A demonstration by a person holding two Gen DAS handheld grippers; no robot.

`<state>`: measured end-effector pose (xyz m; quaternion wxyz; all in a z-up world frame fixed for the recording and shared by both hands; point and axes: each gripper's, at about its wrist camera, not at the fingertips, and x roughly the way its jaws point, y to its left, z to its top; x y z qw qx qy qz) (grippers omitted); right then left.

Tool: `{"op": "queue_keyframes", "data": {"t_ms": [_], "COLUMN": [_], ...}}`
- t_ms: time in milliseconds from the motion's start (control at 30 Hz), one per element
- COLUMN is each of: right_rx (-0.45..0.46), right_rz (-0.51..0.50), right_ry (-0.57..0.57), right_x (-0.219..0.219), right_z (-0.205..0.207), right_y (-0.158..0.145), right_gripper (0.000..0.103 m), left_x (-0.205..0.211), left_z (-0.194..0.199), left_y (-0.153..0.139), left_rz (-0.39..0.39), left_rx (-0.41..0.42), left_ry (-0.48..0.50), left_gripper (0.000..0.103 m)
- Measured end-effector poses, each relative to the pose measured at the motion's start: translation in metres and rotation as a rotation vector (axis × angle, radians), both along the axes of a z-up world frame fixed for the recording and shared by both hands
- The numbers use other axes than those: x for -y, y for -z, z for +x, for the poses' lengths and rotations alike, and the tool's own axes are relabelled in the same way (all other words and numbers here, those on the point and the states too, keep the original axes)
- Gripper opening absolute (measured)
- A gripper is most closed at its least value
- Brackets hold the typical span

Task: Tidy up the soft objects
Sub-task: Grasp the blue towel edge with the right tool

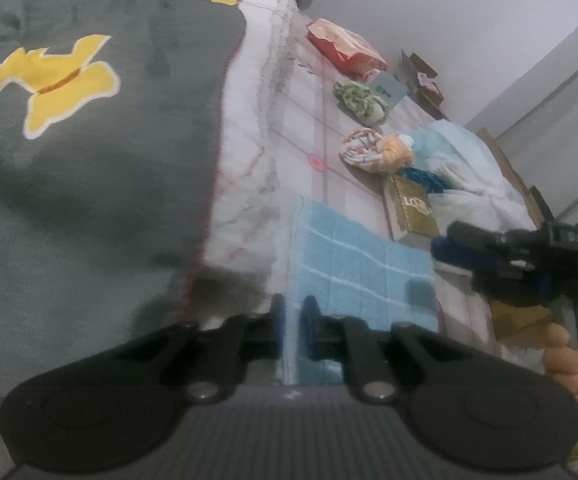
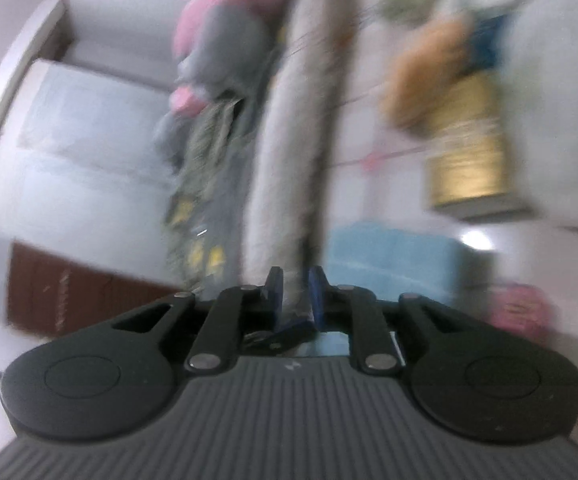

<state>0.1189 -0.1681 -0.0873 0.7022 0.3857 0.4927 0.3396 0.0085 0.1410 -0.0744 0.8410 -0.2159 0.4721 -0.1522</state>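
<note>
A light blue checked towel (image 1: 363, 270) lies on the bed. My left gripper (image 1: 292, 320) is shut on its near edge, which runs up between the blue pads. My right gripper (image 2: 297, 294) is nearly shut, and a strip of pale cloth (image 2: 289, 152) runs from between its pads; this view is badly blurred. The right gripper also shows in the left wrist view (image 1: 529, 256), held by a hand at the towel's right side. Two rolled cloths lie further back: a green patterned one (image 1: 361, 101) and an orange and white one (image 1: 373, 150).
A grey blanket with yellow dog shapes (image 1: 89, 140) covers the left of the bed. A gold box (image 1: 413, 210), a red packet (image 1: 345, 50), a pale blue bundle (image 1: 461, 160) and cardboard boxes (image 1: 425, 76) lie along the right side by the wall.
</note>
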Motion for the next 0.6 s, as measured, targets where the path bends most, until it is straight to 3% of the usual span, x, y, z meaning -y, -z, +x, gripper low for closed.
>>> {"op": "queue_keyframes", "data": {"t_ms": [167,233,300,500,533,600], "right_rx": [-0.017,-0.034,-0.05,-0.026,-0.02,-0.02], "right_rz": [-0.123,-0.215,-0.283,-0.306,-0.313,-0.326], "right_ry": [0.108,0.129,0.127,0.101,0.093,0.089], "right_x": [0.031,0.035,0.036,0.026,0.022,0.02], "right_z": [-0.021,-0.03,-0.036,-0.043,-0.043,-0.044], "right_y": [0.004,0.009,0.017,0.016,0.016,0.015], "right_gripper": [0.039,0.042,0.04,0.04,0.037,0.017], "left_x": [0.015,0.019,0.023,0.035,0.037,0.041], "left_z": [0.0,0.0,0.0,0.001,0.0,-0.001], "left_y": [-0.003,-0.003,-0.004,-0.004,-0.004,-0.005], "left_rz": [0.046,0.052,0.063,0.087,0.092,0.103], "left_rx": [0.015,0.012,0.014,0.024,0.028,0.035], "left_ry": [0.018,0.02,0.025,0.032,0.034,0.039], "left_gripper": [0.012,0.012,0.012,0.012,0.012,0.012]}}
